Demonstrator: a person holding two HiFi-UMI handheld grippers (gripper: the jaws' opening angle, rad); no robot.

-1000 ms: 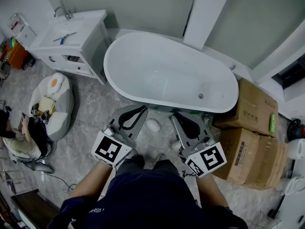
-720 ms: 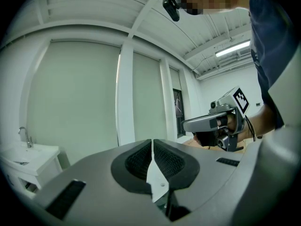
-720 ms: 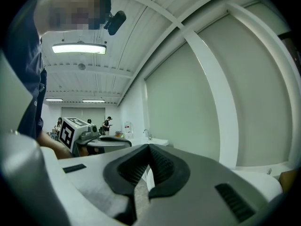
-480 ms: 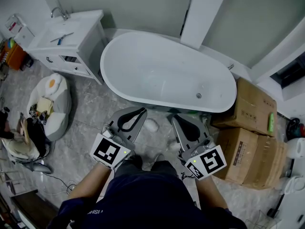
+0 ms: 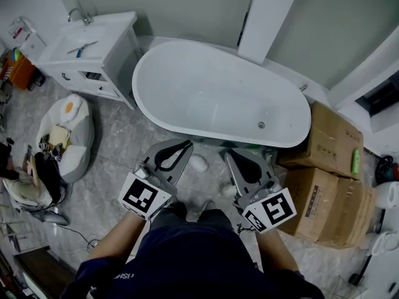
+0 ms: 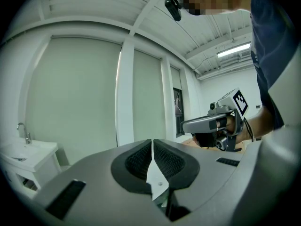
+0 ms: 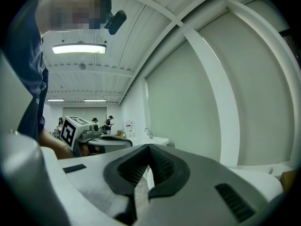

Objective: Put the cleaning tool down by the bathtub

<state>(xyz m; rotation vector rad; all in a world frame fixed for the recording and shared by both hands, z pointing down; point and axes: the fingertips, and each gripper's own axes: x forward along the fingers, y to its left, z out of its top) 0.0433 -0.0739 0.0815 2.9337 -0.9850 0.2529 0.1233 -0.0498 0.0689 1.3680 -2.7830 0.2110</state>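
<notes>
The white oval bathtub point(image 5: 218, 98) stands on the grey tiled floor just ahead of both grippers. My left gripper point(image 5: 179, 144) is shut with nothing in it, its pads point(image 6: 141, 157) meeting at the tip, and it points at the tub's near side. A little to the right, my right gripper point(image 5: 239, 154) is also shut and empty, its ribbed pads point(image 7: 162, 161) closed together. Two small rounded white objects point(image 5: 199, 162) lie on the floor between the grippers, close to the tub; I cannot tell what they are.
A white vanity with a sink point(image 5: 87, 48) stands left of the tub. Stacked cardboard boxes point(image 5: 330, 161) sit at the right. A white egg-patterned cushion point(image 5: 68, 129) and a seated person point(image 5: 25, 185) are at the left. A white column point(image 5: 268, 17) rises behind the tub.
The view has shifted slightly; both grippers stay in nearly the same place in front of the tub. Nothing was taken or let go.
</notes>
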